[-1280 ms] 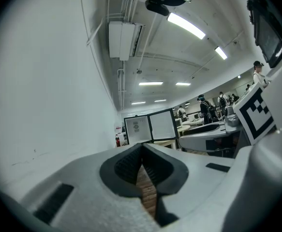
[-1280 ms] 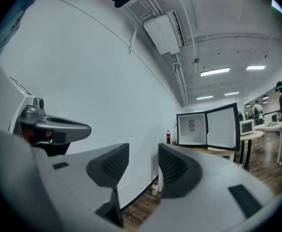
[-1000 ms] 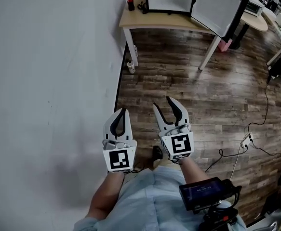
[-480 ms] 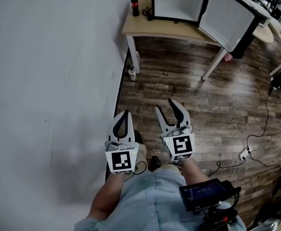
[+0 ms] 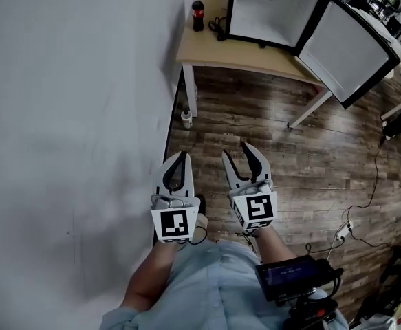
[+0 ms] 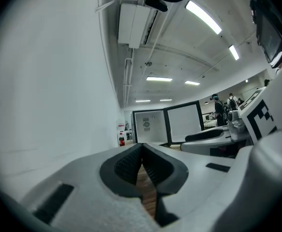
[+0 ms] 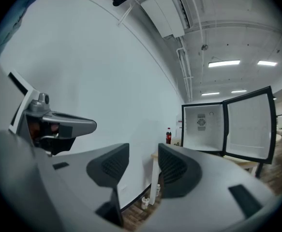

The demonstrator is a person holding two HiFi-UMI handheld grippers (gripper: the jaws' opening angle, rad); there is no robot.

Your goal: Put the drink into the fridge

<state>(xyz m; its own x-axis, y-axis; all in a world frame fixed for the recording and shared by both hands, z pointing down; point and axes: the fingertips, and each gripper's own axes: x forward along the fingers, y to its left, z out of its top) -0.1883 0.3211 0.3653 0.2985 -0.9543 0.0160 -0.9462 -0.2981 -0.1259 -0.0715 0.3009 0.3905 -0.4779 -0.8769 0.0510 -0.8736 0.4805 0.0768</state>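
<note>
The person has walked closer. The desk (image 5: pixel 255 57) and the fridge (image 5: pixel 272 9) look bigger and nearer than a moment ago. The drink (image 5: pixel 197 14) stands on the desk's left corner, just beside the open fridge. The left tongs (image 5: pixel 179 157) are pressed together and hold nothing. The right tongs (image 5: pixel 238 151) are spread and hold nothing too. I think it will take more steps before they can reach the drink.

light: bright ceiling strips (image 6: pixel 203 17) | shadows: soft | 2 gripper views: fisheye, dark corners | foreground possibly blurred
</note>
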